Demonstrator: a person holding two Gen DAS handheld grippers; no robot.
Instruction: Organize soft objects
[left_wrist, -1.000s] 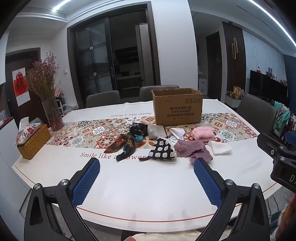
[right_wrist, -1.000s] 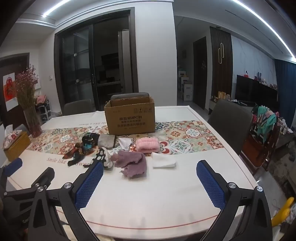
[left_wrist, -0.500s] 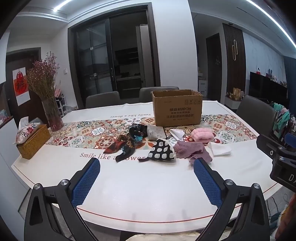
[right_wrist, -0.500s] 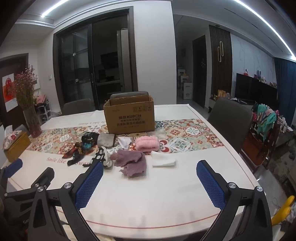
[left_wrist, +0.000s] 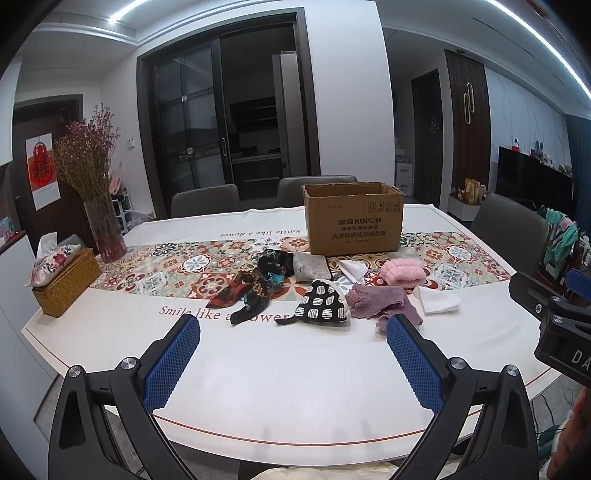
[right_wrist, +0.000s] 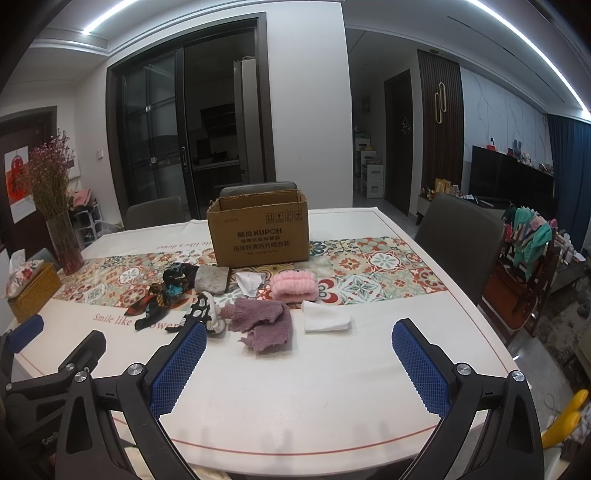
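Observation:
Several soft items lie mid-table in front of an open cardboard box (left_wrist: 352, 221) (right_wrist: 258, 232): a dark patterned scarf (left_wrist: 247, 291) (right_wrist: 162, 299), a grey pouch (left_wrist: 310, 266) (right_wrist: 212, 278), a black-and-white spotted cloth (left_wrist: 321, 304) (right_wrist: 203, 314), a purple fuzzy cloth (left_wrist: 380, 304) (right_wrist: 262, 321), a pink fluffy item (left_wrist: 402, 271) (right_wrist: 293, 288) and a white folded cloth (left_wrist: 437, 299) (right_wrist: 325, 317). My left gripper (left_wrist: 293, 363) and right gripper (right_wrist: 299, 369) are both open and empty, held over the near table edge, short of the items.
A vase of dried flowers (left_wrist: 103, 221) and a wicker tissue box (left_wrist: 64, 280) stand at the table's left. Chairs (right_wrist: 458, 240) surround the white table (left_wrist: 295, 369). A rack with clothes (right_wrist: 528, 240) stands to the right. The right gripper's body (left_wrist: 554, 317) shows in the left view.
Both grippers have shifted only slightly; the view is almost the same. Nothing on the table has moved.

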